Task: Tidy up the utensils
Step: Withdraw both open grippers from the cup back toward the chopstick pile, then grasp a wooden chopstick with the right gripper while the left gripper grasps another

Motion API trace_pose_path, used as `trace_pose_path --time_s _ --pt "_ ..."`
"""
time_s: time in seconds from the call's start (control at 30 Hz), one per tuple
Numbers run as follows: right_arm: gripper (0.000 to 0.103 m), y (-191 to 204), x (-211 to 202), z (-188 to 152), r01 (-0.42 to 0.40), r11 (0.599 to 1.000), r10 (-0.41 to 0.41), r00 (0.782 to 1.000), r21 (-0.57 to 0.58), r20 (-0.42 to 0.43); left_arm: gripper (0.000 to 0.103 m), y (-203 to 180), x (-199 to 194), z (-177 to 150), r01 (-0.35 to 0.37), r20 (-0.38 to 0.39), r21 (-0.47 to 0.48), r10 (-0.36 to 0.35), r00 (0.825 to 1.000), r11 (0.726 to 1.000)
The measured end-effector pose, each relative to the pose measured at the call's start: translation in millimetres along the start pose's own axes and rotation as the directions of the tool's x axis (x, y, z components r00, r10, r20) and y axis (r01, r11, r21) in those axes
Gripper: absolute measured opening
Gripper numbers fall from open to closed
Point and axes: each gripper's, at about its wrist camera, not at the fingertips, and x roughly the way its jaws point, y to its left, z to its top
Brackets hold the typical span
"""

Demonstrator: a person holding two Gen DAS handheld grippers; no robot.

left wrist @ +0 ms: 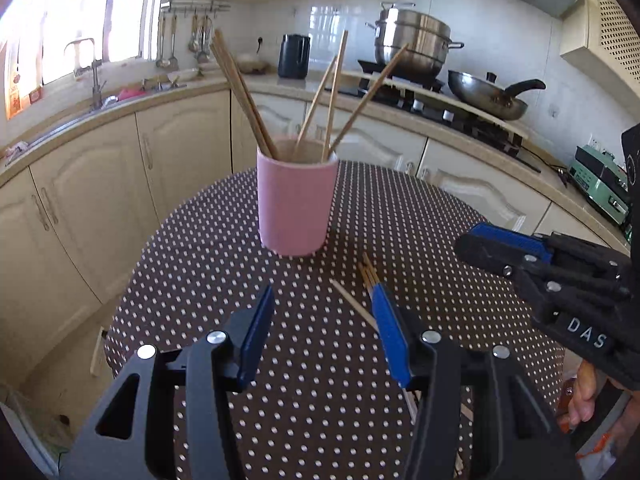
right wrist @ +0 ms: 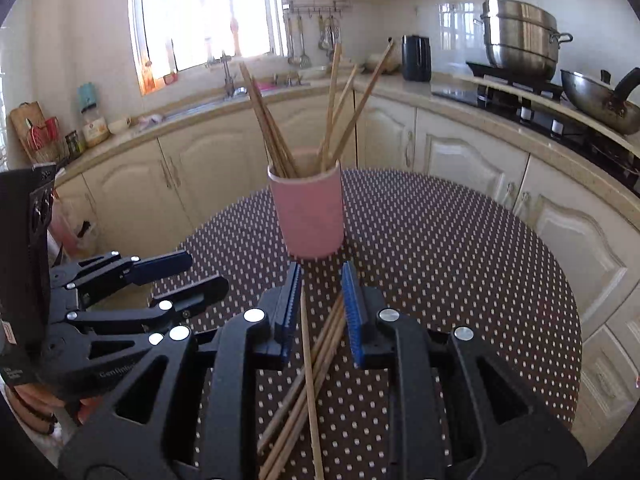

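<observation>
Fig. — Sorting chopsticks into a holder. Pink cup stands upright near centre of the dotted table, several chopsticks fanned inside it, leaning on the rim — tall walls keep them standing. Loose chopsticks lie flat on the cloth in a rough bundle, one crossing the rest, just short of the cup. Right gripper hovers over them, jaws narrowly parted w/ the sticks seen betw. the pads but not pinched — prob. lining up a pick. Left gripper is about half open, empty, beside the sticks' tips; likely ready to steady or gather strays.
</observation>
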Motion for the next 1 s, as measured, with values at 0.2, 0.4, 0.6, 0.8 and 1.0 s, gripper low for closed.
trace_pose_path --time_s 0.2,0.4,0.6,0.8,1.0 --pt "0.022 1 8 -16 0.009 1.0 -0.011 0.995 -0.018 -0.099 0.051 3 6 -11 0.016 -0.07 -0.036 -0.018 0.997 0.999" --pt "0.022 -5 19 -26 -0.001 1.0 -0.001 0.983 -0.01 -0.185 0.051 9 19 -17 0.046 -0.157 -0.081 -0.058 0.986 0.996" --pt "0.022 -17 29 -29 -0.015 1.0 0.019 0.966 0.017 -0.26 0.051 12 26 -21 0.044 -0.184 -0.095 -0.061 0.981 0.995" --pt "0.022 -9 53 -41 -0.095 0.995 0.089 0.925 0.004 -0.369 0.051 13 33 -24 0.03 -0.203 -0.095 -0.049 0.978 0.995" --pt "0.022 -3 72 -45 -0.098 0.995 0.082 0.908 -0.016 -0.41 0.051 12 41 -25 0.03 -0.221 -0.098 -0.051 0.974 0.995"
